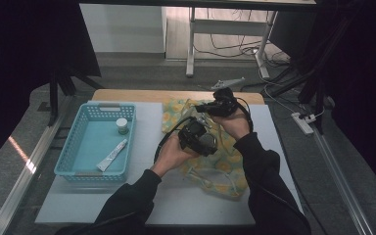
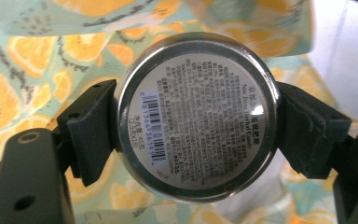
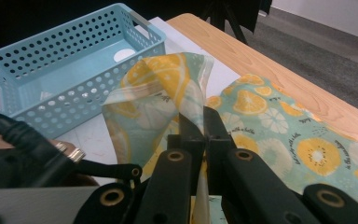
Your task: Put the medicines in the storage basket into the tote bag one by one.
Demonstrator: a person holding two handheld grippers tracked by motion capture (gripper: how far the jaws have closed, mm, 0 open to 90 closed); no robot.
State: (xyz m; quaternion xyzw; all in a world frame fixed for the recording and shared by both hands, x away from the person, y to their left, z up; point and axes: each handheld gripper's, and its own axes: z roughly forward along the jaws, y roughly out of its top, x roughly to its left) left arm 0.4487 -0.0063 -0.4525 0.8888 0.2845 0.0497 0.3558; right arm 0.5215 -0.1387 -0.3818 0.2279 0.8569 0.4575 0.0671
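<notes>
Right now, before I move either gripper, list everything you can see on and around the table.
Round tin: one, silver with a printed label, clamped between the left gripper's pads.
Citrus-print bag: one, pale green with orange slices, on the table's right half, one edge lifted.
Basket: one, light blue, perforated, on the table's left.
Small jar: one, white lid, inside the basket near the far end.
Tube: one, white, lying in the basket.
Table: one, white mat on a wooden top.
Left gripper: black, shut on the tin.
Right gripper: black, pinching the bag's edge.
</notes>
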